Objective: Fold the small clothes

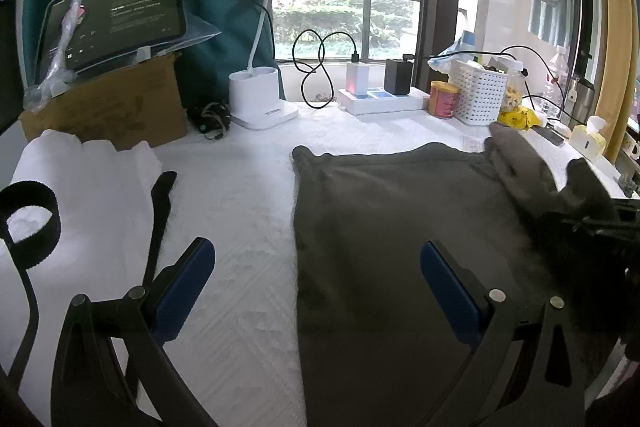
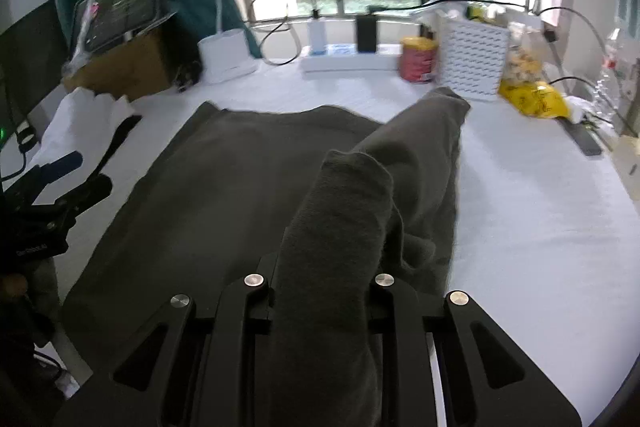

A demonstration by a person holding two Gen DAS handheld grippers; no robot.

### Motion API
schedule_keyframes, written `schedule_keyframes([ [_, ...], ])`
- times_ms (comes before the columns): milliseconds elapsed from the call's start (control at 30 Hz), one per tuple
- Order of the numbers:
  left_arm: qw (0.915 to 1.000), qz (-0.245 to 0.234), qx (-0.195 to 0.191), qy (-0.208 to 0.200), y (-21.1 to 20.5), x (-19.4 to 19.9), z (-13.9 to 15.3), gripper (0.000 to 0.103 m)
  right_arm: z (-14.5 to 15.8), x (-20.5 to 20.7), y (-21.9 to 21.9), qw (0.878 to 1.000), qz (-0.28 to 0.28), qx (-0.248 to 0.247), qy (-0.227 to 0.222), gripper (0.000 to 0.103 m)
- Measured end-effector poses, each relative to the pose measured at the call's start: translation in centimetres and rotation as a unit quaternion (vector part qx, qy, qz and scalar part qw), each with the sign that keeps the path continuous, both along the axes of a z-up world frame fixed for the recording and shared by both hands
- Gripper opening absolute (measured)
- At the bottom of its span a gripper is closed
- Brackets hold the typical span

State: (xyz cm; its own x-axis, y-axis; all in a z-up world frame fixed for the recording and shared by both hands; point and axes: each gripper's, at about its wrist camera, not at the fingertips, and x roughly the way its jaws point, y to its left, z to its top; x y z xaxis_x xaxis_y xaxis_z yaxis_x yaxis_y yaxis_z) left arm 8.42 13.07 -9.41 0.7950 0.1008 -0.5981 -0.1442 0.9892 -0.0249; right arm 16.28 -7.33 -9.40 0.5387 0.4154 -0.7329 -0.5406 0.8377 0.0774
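A dark grey garment (image 1: 392,227) lies spread on the white table cover, its right side lifted into a fold; it also shows in the right wrist view (image 2: 224,195). My left gripper (image 1: 316,291) is open and empty, hovering above the garment's left edge, with blue pads (image 1: 182,291). My right gripper (image 2: 324,291) is shut on the garment's right edge, and a bunch of grey cloth (image 2: 340,211) stands up from between its jaws and hides the fingertips. The right gripper also shows at the right edge of the left wrist view (image 1: 608,223).
A white cloth (image 1: 80,195) with a black strap (image 1: 32,223) lies at the left. At the back stand a cardboard box (image 1: 108,107) with a tablet (image 1: 116,19), a lamp base (image 1: 260,99), a power strip (image 1: 380,99), a red can (image 1: 443,99), a white basket (image 1: 480,91) and a yellow bag (image 2: 536,99).
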Motion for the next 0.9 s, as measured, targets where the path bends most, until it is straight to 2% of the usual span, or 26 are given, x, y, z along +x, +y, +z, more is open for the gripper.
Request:
schedule_keyframes([
  [400, 0.9999, 0.014, -0.001, 0.005, 1.1, -1.2, 0.1, 0.101, -0.4, -2.2, 5.1, 0.997, 0.073, 0.0, 0.003, 0.022],
  [533, 0.9991, 0.02, -0.027, 0.025, 2.0, -1.4, -0.1, 0.101, -1.6, -2.8, 6.9, 0.994, 0.101, -0.02, 0.031, 0.022],
  [633, 0.9977, 0.038, -0.046, 0.032, 3.1, -1.6, -0.2, 0.101, -1.3, -3.5, 7.8, 0.991, 0.124, -0.027, 0.032, 0.022],
  [733, 0.9967, 0.05, -0.053, 0.038, 4.0, -1.8, -0.2, 0.101, -0.5, -4.2, 8.6, 0.989, 0.142, -0.015, 0.036, 0.023],
  [867, 0.9963, 0.063, -0.045, 0.038, 5.0, -2.1, 0.4, 0.101, -0.1, -5.5, 9.8, 0.977, 0.196, 0.023, 0.084, 0.025],
  [900, 0.9963, 0.065, -0.043, 0.037, 5.2, -2.1, 0.5, 0.101, -0.1, -5.9, 10.1, 0.973, 0.208, 0.026, 0.091, 0.029],
])
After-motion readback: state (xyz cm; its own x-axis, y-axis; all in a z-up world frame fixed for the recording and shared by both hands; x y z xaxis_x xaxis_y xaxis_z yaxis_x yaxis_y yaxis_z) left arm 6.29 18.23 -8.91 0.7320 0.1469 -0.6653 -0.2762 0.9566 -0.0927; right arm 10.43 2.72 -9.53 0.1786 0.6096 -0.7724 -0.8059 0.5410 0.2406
